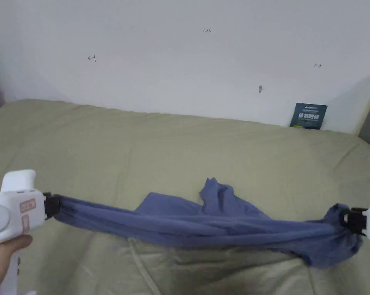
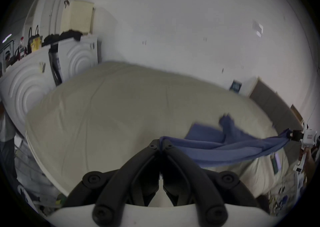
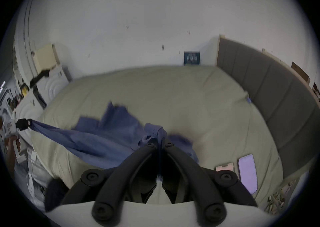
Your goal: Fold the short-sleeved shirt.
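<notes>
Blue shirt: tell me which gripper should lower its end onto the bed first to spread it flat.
Probably the left gripper. Its end of the blue shirt is a clean taut strip, while the right gripper clamps a bunched wad drooping toward the bed.

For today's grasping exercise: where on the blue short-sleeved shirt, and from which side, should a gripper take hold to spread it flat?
Grip the loose flap of the blue short-sleeved shirt lying on the bed, coming from above; the rest is a taut twisted rope between the grippers.
</notes>
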A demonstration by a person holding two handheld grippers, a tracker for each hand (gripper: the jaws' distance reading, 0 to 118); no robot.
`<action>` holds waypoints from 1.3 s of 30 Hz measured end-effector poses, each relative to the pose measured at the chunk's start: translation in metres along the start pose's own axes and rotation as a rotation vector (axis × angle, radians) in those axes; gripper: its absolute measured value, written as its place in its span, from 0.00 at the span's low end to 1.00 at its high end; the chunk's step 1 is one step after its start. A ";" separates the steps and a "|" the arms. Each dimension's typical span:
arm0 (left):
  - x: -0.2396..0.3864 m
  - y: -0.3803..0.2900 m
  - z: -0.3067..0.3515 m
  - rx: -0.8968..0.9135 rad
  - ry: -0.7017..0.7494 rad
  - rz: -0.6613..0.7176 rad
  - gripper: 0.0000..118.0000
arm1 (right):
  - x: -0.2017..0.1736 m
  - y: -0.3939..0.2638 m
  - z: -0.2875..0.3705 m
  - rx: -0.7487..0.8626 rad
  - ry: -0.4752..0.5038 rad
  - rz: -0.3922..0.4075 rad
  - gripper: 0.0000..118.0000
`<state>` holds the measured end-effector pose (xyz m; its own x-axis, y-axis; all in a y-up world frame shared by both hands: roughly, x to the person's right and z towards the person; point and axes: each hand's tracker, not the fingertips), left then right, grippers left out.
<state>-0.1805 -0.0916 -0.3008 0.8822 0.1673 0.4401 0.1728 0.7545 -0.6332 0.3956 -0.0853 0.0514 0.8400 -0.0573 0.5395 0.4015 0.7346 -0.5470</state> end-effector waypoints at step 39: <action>-0.072 -0.137 -0.040 -0.049 -0.025 -0.143 0.88 | -0.191 -0.114 0.028 0.086 0.164 0.240 0.04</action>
<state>-0.2501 -0.2321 -0.2711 0.8358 0.0769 0.5436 0.3175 0.7401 -0.5929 0.1796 -0.1391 0.0287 0.9577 0.0212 0.2870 0.1582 0.7943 -0.5866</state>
